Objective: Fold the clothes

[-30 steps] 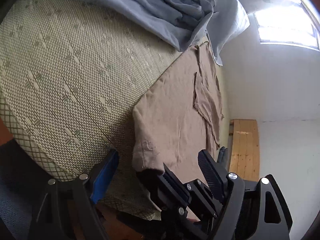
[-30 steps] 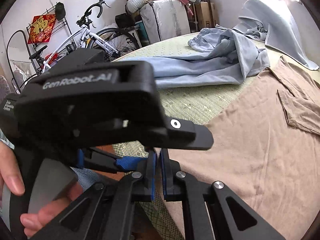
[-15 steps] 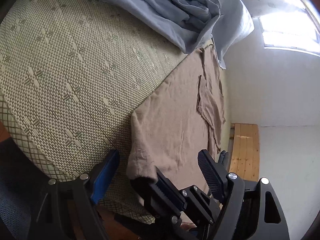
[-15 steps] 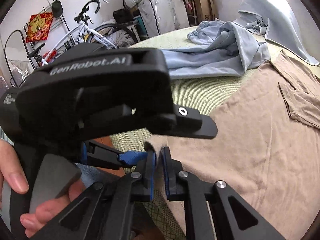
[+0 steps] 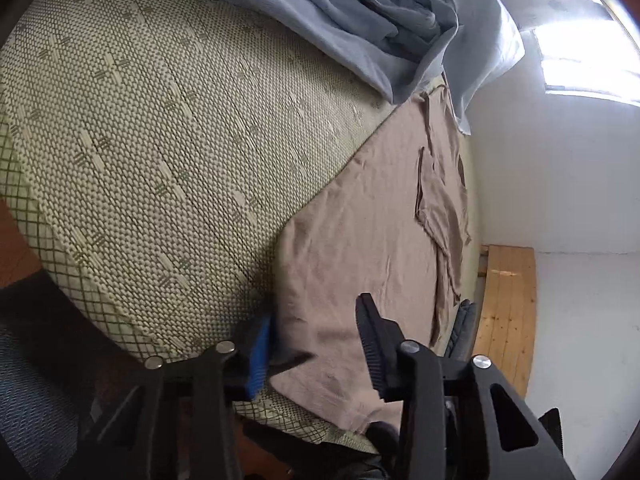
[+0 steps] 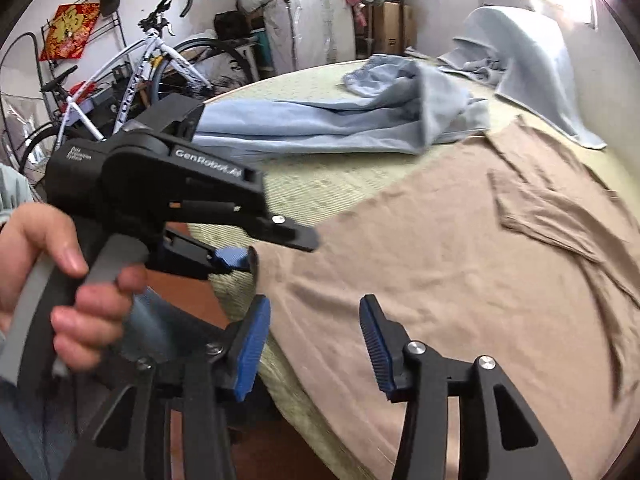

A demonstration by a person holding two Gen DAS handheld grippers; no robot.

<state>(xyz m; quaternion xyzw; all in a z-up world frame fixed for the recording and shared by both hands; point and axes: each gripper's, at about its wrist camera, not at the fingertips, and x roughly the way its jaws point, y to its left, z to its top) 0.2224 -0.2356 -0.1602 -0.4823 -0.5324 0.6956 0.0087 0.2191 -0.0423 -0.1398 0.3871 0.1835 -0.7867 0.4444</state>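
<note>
A tan shirt [image 5: 360, 240] lies spread flat on a woven mat [image 5: 160, 160], its hem at the near edge. My left gripper [image 5: 316, 340] is open, and its fingers straddle the hem's left corner without pinching the cloth. In the right wrist view the same shirt [image 6: 440, 280] fills the right side. There, a hand [image 6: 72, 280] holds the left gripper [image 6: 276, 250] at the shirt's corner. My right gripper [image 6: 312, 344] is open just above the hem, with nothing held between its blue pads [image 6: 248, 348].
Crumpled light-blue clothes [image 5: 360, 12] lie heaped at the far end of the mat [image 6: 320, 184], touching the shirt's collar end. A bicycle [image 6: 152, 60] and stacked bags stand behind. A wooden plank [image 5: 508, 312] and a white wall lie beyond the shirt's far side.
My right gripper, shut on the shirt's hem corner before, has opened and let go. The corner has dropped flat. The left fingers have narrowed around that corner.
</note>
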